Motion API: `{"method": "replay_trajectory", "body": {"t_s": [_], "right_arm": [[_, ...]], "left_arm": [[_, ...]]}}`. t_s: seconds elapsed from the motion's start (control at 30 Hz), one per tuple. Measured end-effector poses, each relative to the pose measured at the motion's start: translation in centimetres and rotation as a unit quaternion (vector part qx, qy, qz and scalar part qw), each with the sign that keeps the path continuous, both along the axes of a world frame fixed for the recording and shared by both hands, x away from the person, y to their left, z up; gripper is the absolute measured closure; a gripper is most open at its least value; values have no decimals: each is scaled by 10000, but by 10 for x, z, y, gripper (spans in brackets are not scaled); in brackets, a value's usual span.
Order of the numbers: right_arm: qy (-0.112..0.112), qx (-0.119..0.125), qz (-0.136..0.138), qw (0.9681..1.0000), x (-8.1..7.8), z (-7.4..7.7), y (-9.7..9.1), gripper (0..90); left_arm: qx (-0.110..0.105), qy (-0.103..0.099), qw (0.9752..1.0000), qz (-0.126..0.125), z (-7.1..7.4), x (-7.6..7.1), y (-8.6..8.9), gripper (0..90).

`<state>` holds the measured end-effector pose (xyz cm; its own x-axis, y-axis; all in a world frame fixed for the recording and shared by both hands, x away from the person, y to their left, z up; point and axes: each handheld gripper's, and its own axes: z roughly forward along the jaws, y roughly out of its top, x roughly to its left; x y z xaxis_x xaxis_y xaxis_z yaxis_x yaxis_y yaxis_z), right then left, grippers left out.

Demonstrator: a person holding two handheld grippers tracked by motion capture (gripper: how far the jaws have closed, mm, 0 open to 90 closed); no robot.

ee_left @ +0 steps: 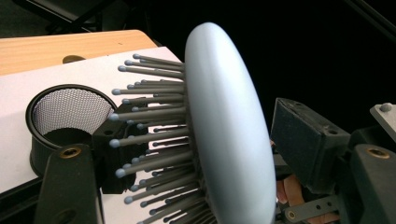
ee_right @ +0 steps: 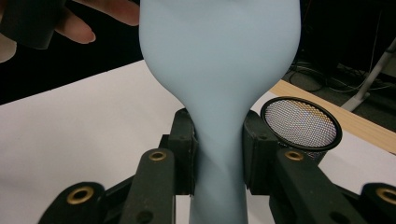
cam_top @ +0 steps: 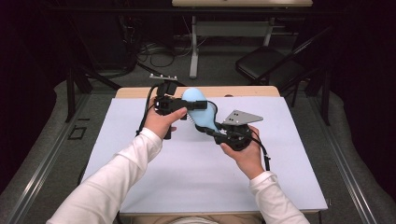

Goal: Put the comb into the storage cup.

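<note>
High view: a person is holding a pale blue hairbrush [cam_top: 200,109] above the table [cam_top: 140,177], the right gripper [cam_top: 215,133] at its handle and the left gripper [cam_top: 187,108] at its head.

Left gripper view: the jaws are straddling the head, one among the bristles [ee_left: 149,140], not pressing; closing could bend bristles or tilt the brush.

Right gripper view: the jaws are clamping the neck beside a mesh cup [ee_right: 301,122].

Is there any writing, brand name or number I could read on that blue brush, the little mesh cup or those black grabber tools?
None: no word, label, brand or number can be read.
The pale blue hairbrush has a plain back and handle.
The black mesh cup bears no label.
The left gripper and right gripper show bare black parts and brass screws, no lettering.
</note>
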<state>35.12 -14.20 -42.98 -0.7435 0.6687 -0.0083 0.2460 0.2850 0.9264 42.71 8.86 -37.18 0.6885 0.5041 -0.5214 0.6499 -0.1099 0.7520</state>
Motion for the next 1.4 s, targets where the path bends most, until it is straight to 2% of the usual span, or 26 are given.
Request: {"method": "replay_trajectory", "body": {"t_s": [0.13, 0.4, 0.7, 0.9, 1.03, 1.4], "right_arm": [[-12, -1, 8, 10000, 0, 0, 0, 697], [-26, -4, 7, 10000, -1, 0, 0, 697], [-28, -14, 28, 10000, -1, 0, 1, 697], [-37, -12, 36, 10000, -1, -1, 1, 697], [-38, -33, 59, 10000, -1, -1, 2, 697], [-42, -44, 70, 10000, -1, -3, 3, 697]], "left_arm": [[15, -47, 10000, -16, 0, -2, -2, 280], [-31, 32, 10000, -38, 1, -2, -1, 303], [-63, 145, 9999, -28, 1, -1, 2, 331], [-194, 282, 9994, -55, 1, 0, 4, 346], [-205, 356, 9992, -6, 1, 0, 6, 366], [-250, 422, 9988, 8, 1, 0, 8, 405]]}}
